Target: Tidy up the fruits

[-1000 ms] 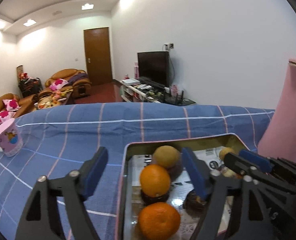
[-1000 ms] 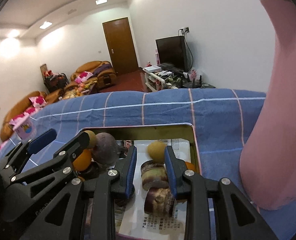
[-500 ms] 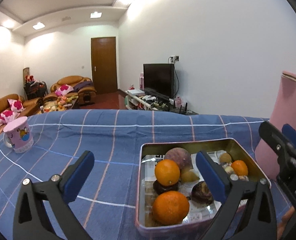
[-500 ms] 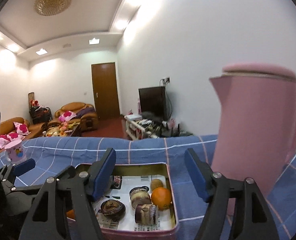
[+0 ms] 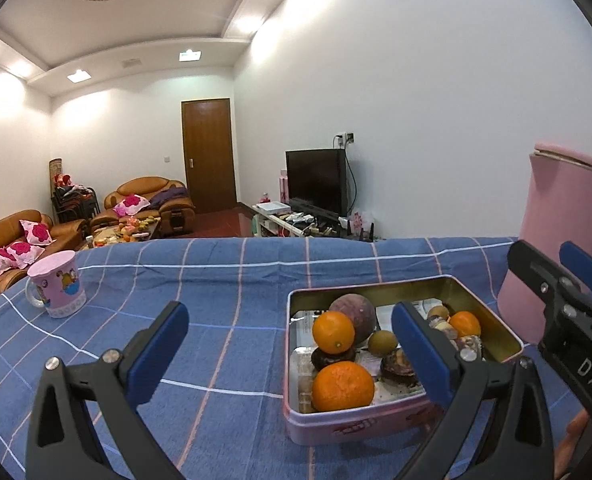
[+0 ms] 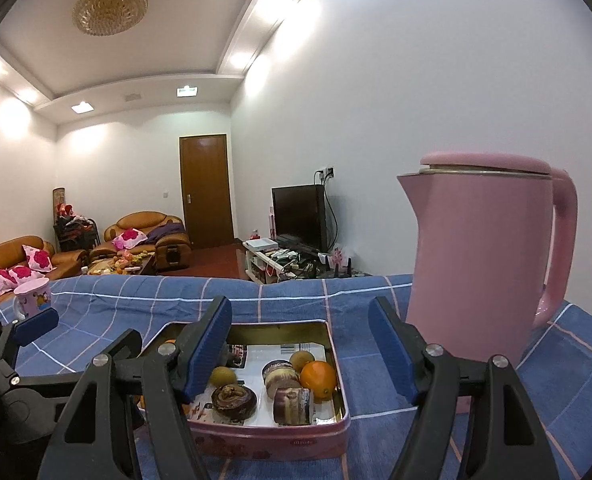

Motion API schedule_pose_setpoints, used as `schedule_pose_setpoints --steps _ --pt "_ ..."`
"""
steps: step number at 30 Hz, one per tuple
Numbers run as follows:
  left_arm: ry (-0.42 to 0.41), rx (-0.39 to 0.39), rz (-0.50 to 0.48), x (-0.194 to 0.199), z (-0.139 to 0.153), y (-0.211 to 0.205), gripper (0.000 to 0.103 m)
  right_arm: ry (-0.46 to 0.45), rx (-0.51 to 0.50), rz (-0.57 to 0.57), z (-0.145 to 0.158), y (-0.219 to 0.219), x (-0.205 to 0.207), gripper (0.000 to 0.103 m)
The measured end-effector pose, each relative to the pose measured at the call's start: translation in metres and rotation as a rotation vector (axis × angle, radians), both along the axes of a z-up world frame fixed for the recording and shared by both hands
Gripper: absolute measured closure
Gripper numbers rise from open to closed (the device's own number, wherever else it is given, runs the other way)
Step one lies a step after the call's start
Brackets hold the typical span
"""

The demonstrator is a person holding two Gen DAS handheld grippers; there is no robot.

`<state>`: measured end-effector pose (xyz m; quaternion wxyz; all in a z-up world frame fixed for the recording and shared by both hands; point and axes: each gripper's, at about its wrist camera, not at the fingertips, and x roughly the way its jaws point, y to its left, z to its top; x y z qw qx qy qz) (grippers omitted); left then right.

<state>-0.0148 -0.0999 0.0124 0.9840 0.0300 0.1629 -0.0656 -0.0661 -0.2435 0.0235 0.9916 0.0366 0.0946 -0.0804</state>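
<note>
A pink tin point(image 5: 356, 424) on the blue checked cloth holds two oranges point(image 5: 342, 386) near its front left. Behind them lie a purple fruit point(image 5: 354, 312), a brown fruit point(image 5: 382, 342) and a small orange point(image 5: 465, 323). My left gripper point(image 5: 288, 354) hangs open and wide before the tin's left side, holding nothing. In the right wrist view the tin point(image 6: 338, 368) shows the small orange point(image 6: 318, 374) and several brown rolls point(image 6: 234, 398). My right gripper point(image 6: 302, 344) is open and empty in front of the tin. The left gripper point(image 6: 80, 332) shows at its left.
A tall pink kettle point(image 6: 484, 260) stands right of the tin, close to the right gripper's outer finger. A pink mug point(image 5: 56, 284) sits far left on the cloth. Bare cloth lies between mug and tin. A living room lies beyond the table's far edge.
Both grippers have drawn back from over the tin and tipped up toward level. The right jaws, nearly shut over the rolls before, have spread apart. The left jaws have widened.
</note>
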Motion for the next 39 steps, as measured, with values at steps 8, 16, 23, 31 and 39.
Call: schedule_pose_setpoints --steps 8,16,23,31,39 --pt "0.004 -0.001 0.004 0.0 -0.0011 -0.0004 0.0 -0.005 0.005 -0.012 0.0003 0.0005 -0.0032 0.031" --pt "0.005 0.001 0.008 0.0002 -0.0017 -0.0005 0.0 -0.002 0.001 -0.012 0.0017 0.0009 -0.0036 0.031" --pt "0.005 0.001 0.009 0.0002 -0.0018 0.0005 0.0 -0.003 0.001 -0.012 0.0026 0.0012 -0.0031 0.031" --pt "0.006 0.002 0.009 0.0003 -0.0019 0.0006 0.0 -0.002 0.001 -0.012 0.0027 0.0012 -0.0042 0.031" --pt "0.009 0.033 0.004 -0.0025 -0.0029 -0.0038 0.0 -0.002 0.001 -0.013 0.0029 0.0008 -0.0043 0.031"
